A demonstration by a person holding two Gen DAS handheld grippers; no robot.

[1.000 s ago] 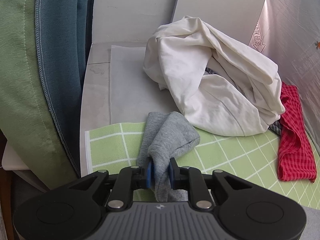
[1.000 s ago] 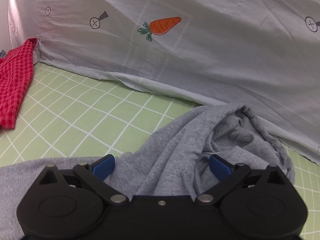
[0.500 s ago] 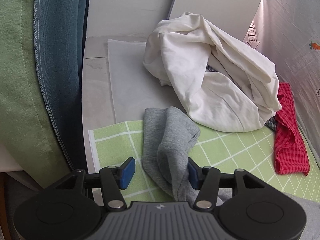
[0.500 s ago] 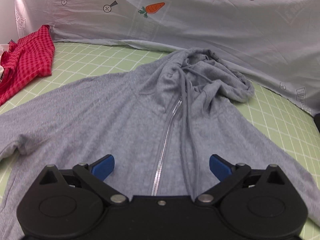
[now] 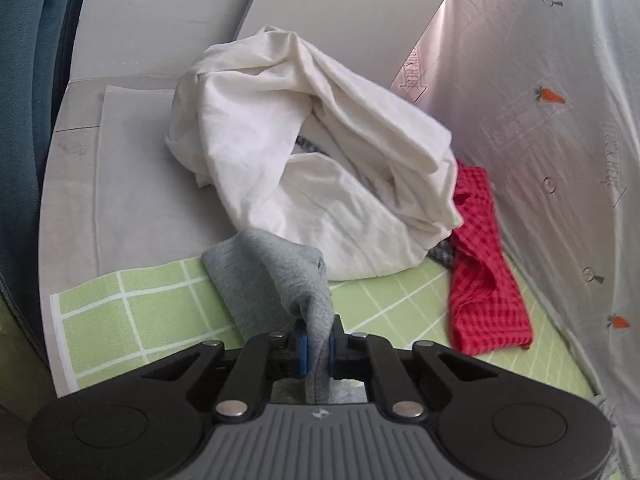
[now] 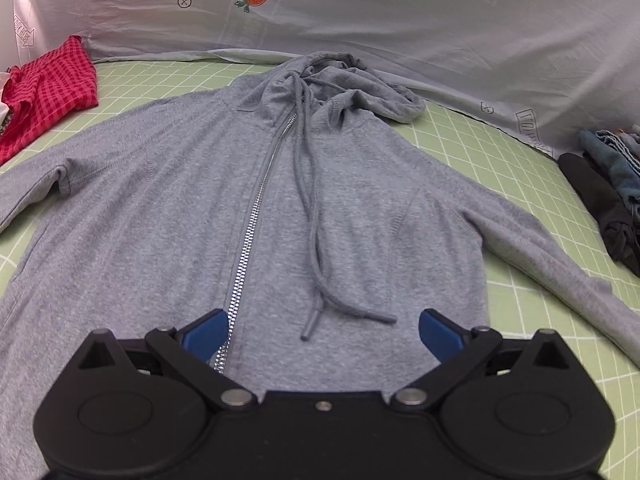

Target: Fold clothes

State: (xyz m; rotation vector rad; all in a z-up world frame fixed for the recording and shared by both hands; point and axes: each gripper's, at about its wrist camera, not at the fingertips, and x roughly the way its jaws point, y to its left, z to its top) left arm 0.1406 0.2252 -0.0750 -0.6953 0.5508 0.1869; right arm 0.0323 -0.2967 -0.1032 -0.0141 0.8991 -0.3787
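Observation:
A grey zip-up hoodie point(image 6: 280, 208) lies face up on the green grid mat point(image 6: 520, 300), hood toward the far sheet, zipper shut, drawstrings trailing down its chest. My right gripper point(image 6: 320, 332) hovers open over the hoodie's lower front, nothing between its blue pads. In the left wrist view, the end of the hoodie's grey sleeve point(image 5: 272, 276) rises in a bunched fold off the mat point(image 5: 120, 312). My left gripper point(image 5: 318, 346) is shut on that sleeve, its blue pads pressing the cloth.
A heap of white cloth point(image 5: 320, 168) lies beyond the sleeve, with a red checked garment point(image 5: 480, 272) point(image 6: 44, 92) to its right. A pale sheet with carrot prints point(image 6: 400, 20) backs the mat. Dark folded clothes point(image 6: 604, 196) lie at the right edge. Green and blue curtains point(image 5: 24, 100) hang left.
My left gripper let the sleeve go, opened wide, then shut on it again and tilted. The right gripper drew back from the hood, so the whole hoodie front now shows.

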